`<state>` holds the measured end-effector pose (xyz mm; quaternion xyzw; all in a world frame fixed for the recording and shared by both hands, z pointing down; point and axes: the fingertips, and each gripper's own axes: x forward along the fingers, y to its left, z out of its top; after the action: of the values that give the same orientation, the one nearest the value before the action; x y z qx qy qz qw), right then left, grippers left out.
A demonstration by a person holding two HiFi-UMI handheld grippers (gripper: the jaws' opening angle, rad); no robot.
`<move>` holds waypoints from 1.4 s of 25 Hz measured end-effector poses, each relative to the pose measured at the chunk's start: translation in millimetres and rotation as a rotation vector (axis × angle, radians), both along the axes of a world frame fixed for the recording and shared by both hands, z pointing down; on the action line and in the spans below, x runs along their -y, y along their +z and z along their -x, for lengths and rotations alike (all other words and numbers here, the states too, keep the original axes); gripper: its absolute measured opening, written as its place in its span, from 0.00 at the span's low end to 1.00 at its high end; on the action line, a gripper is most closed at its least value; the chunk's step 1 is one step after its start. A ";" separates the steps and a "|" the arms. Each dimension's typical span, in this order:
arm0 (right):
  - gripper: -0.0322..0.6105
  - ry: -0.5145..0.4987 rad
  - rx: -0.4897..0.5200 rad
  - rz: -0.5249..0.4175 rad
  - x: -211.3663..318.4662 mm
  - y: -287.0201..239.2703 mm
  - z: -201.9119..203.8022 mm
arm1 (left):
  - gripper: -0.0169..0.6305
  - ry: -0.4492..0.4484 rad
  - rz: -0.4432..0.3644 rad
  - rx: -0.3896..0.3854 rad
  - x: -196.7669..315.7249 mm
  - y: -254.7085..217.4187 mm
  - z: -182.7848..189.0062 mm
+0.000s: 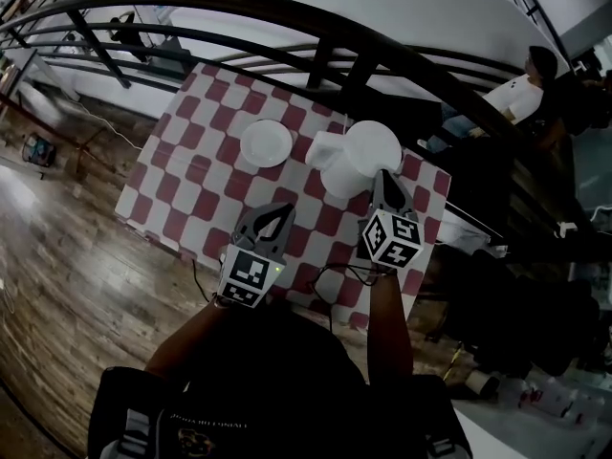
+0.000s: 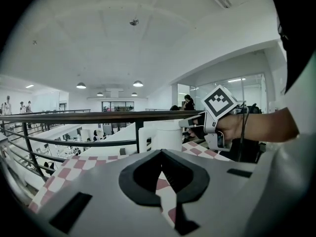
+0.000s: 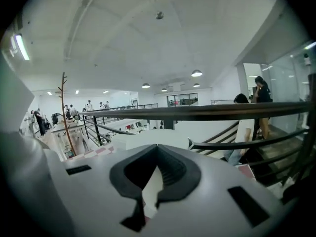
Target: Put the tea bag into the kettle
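No tea bag is discernible; the left claw (image 1: 285, 209) and right claw (image 1: 382, 174) are both closed empty, tilted slightly down, the right one beside the white kettle (image 1: 346, 165) at the table's (image 1: 182, 170) far edge.

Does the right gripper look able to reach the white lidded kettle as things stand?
Probably yes: the right gripper points straight at the white lidded kettle, close by, with nothing between them; its jaws are shut.

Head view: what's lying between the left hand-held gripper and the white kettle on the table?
Nothing but bare checked tablecloth lies between the left hand-held gripper and the kettle. The head view shows this stretch.
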<state>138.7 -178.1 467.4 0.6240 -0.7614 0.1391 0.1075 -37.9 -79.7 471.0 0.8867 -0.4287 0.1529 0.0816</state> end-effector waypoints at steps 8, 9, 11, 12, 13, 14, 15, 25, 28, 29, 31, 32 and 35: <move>0.07 -0.149 0.142 0.193 -49.1 24.3 25.3 | 0.03 0.023 0.037 -0.004 -4.0 3.7 -5.1; 0.07 -0.160 0.147 0.207 -57.9 28.5 28.4 | 0.03 0.026 0.042 -0.003 -5.4 5.0 -6.3; 0.07 -0.178 0.160 0.230 -73.7 35.0 34.1 | 0.03 0.026 0.040 -0.011 -6.9 5.9 -8.5; 0.07 -0.184 0.169 0.238 -80.2 36.9 36.6 | 0.03 0.027 0.038 -0.014 -7.5 6.0 -9.4; 0.07 -0.189 0.176 0.243 -86.0 37.7 38.9 | 0.03 0.029 0.038 -0.014 -8.5 6.0 -10.4; 0.07 -0.194 0.181 0.246 -91.3 37.4 41.1 | 0.03 0.032 0.040 -0.012 -9.8 5.9 -11.4; 0.07 -0.199 0.185 0.246 -96.3 36.2 43.1 | 0.03 0.036 0.041 -0.010 -11.4 5.5 -12.6; 0.07 -0.248 0.179 0.219 -129.2 23.5 56.3 | 0.03 0.080 0.061 0.024 -32.3 11.3 -28.7; 0.07 -0.259 0.174 0.221 -134.7 23.7 56.9 | 0.03 0.089 0.071 0.032 -36.6 14.6 -32.8; 0.07 -0.263 0.174 0.224 -136.1 24.4 56.9 | 0.03 0.091 0.078 0.035 -37.8 15.3 -33.7; 0.07 -0.270 0.174 0.228 -138.5 25.3 56.4 | 0.03 0.092 0.084 0.037 -39.2 15.1 -35.9; 0.07 -0.272 0.173 0.228 -139.5 25.1 56.1 | 0.03 0.091 0.078 0.034 -38.9 14.3 -37.1; 0.07 -0.273 0.172 0.225 -141.7 23.6 54.5 | 0.03 0.100 0.074 0.040 -39.8 13.7 -41.3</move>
<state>84.2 -36.4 491.0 0.4848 -0.8250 0.2604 0.1288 3.4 -39.9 484.7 0.9000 -0.3796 0.1904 0.0982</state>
